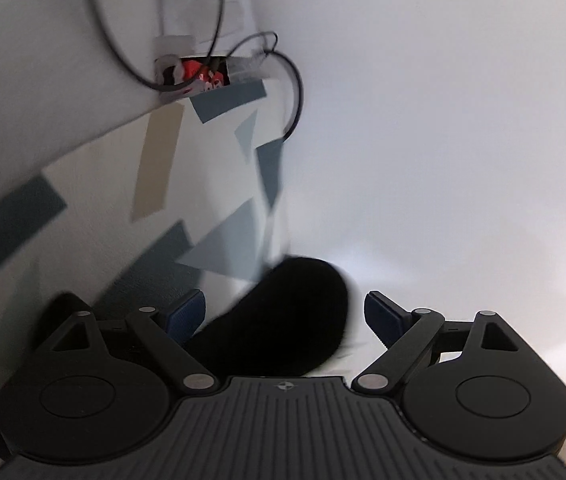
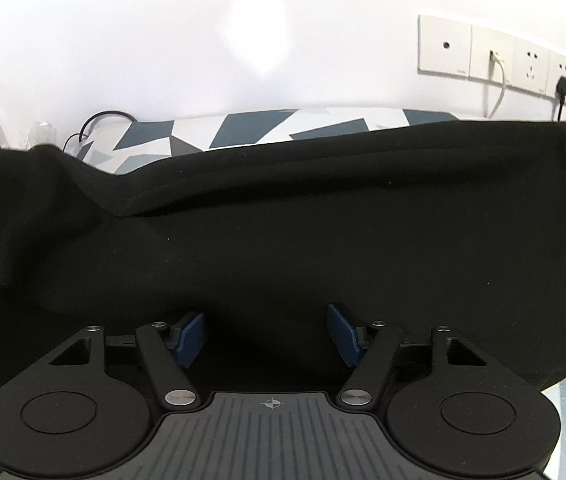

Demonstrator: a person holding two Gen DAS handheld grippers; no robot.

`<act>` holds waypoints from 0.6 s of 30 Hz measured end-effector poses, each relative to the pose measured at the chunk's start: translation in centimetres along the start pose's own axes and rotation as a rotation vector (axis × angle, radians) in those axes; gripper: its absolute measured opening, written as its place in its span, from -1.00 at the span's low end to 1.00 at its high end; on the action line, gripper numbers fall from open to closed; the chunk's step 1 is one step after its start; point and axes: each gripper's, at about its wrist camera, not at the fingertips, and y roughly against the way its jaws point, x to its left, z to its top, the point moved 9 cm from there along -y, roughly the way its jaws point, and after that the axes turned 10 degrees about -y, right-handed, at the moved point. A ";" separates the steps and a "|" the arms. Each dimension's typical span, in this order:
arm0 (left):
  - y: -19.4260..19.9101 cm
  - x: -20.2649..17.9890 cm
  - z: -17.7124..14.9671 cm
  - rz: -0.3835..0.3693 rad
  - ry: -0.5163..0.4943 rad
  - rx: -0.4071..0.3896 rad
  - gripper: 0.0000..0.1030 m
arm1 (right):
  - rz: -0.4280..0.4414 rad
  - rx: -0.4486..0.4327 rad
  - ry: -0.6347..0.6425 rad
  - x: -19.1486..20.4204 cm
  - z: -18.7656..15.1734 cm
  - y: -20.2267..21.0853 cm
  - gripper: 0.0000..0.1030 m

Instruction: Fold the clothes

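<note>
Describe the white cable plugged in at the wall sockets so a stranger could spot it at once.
Start at the white wall behind the black garment, then find the row of white socket plates at its upper right. The white cable hangs from the second plate from the left, dropping behind the garment. Unlike its neighbours, the two black plugs further right, it is thin and pale.

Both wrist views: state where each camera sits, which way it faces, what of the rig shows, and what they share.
Left wrist: on the left gripper, rolled, facing the wall and patterned cloth; open fingers flank a black garment.
Right wrist: on the right gripper, angled down over the garment; sockets behind.
Shared: garment, patterned cloth.
</note>
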 end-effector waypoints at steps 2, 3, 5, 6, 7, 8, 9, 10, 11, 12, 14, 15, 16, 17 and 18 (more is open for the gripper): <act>0.4 -0.2 0.0 -0.009 -0.022 -0.012 0.75 | 0.000 0.003 -0.001 0.2 -0.1 0.2 0.22; 0.3 -0.4 -0.3 0.004 -0.059 0.003 0.75 | -0.006 0.006 0.009 0.4 -0.3 0.2 0.22; 0.0 -0.7 -0.9 0.048 -0.141 0.042 0.75 | -0.023 0.021 0.032 0.8 -0.7 0.2 0.33; -0.2 -0.8 -1.2 0.079 -0.185 0.066 0.75 | -0.029 0.033 0.040 1.0 -0.9 0.1 0.39; -0.5 -0.9 -1.5 0.109 -0.229 0.091 0.75 | -0.035 0.036 0.048 1.2 -1.1 0.1 0.40; -0.8 -1.1 -1.7 0.139 -0.273 0.114 0.74 | -0.043 0.029 0.062 1.4 -1.3 0.1 0.40; -1.1 -1.3 -2.0 0.169 -0.319 0.132 0.69 | -0.050 0.025 0.072 1.6 -1.4 0.1 0.40; -1.5 -1.5 -2.3 0.200 -0.366 0.150 0.62 | -0.057 0.022 0.081 1.7 -1.5 0.1 0.38; -1.6 -1.5 -2.4 0.240 -0.390 0.155 0.27 | -0.065 0.018 0.086 1.8 -1.5 0.1 0.36; -1.7 -1.6 -2.5 0.281 -0.415 0.161 -0.18 | -0.071 0.013 0.093 2.0 -1.5 0.1 0.27; -1.5 -1.5 -2.4 0.346 -0.442 0.141 -0.62 | -0.085 0.004 0.121 2.1 -1.5 0.1 0.13; -1.4 -1.8 -2.3 0.360 -0.454 0.132 -0.71 | -0.096 0.000 0.138 2.2 -1.5 0.0 0.05; -1.3 -2.1 -2.3 0.374 -0.465 0.124 -0.73 | -0.101 -0.004 0.151 2.1 -1.5 0.0 0.03; -1.2 -2.5 -2.3 0.387 -0.477 0.115 -0.74 | -0.105 -0.008 0.163 2.1 -1.6 -0.1 0.03; -1.2 -3.0 -2.3 0.387 -0.478 0.112 -0.75 | -0.103 -0.017 0.172 2.0 -1.7 0.0 0.03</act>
